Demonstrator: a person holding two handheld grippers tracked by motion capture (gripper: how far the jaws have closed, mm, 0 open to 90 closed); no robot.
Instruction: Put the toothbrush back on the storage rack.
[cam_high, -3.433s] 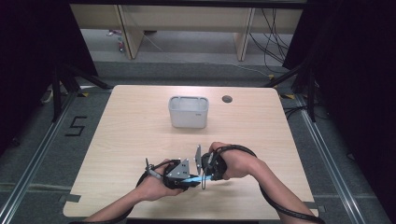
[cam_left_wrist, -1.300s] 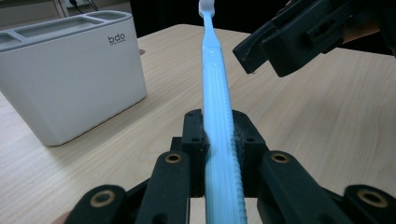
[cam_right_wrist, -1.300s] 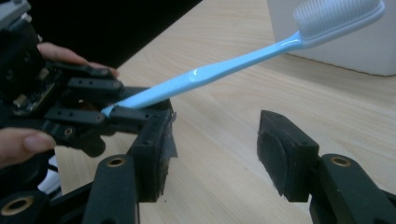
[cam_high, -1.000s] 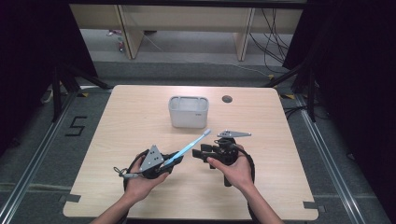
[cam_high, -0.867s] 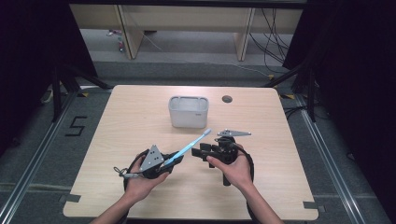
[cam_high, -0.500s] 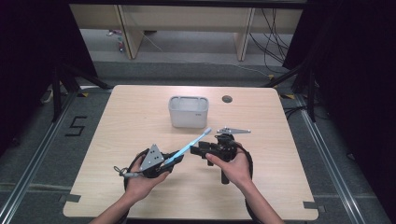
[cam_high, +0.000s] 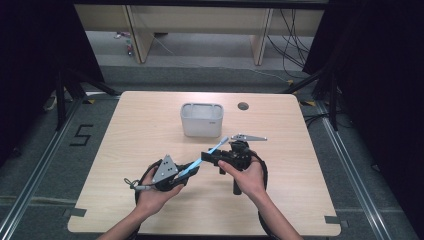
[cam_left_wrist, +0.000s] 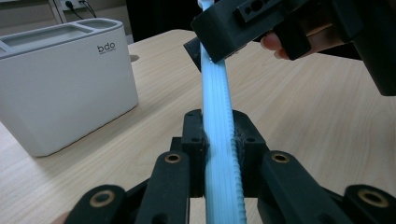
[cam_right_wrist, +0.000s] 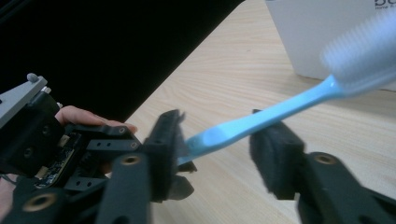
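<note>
The left gripper (cam_high: 186, 171) sits at about 7 o'clock on the table. Its two black jaws are squeezed tight on the handle of a blue toothbrush (cam_left_wrist: 215, 105). The toothbrush points up and away toward 1 o'clock, with its white bristle end high in the air.

Next comes the right gripper (cam_high: 214, 156), near the middle of the table and a little toward the person. Its jaws stand wide apart, one on each side of the toothbrush neck (cam_right_wrist: 261, 120). One jaw looks very close to the handle, but I cannot tell if it touches.

This looks like a hand-over, from the left gripper to the right. I think the right jaws must close on the neck next. Only then should the left jaws let go, or the brush could drop.

A white toothbrush holder (cam_high: 201, 119) stands at 12 o'clock, well apart from both grippers. It may be where the brush goes.

The table (cam_high: 300, 165) is light wood with a small round hole (cam_high: 243, 106) at 1 o'clock. The grey floor (cam_high: 45, 165) has a painted 5 (cam_high: 81, 135) at 9 o'clock. Wooden desk legs (cam_high: 135, 35) and cables (cam_high: 295, 35) are far behind.
</note>
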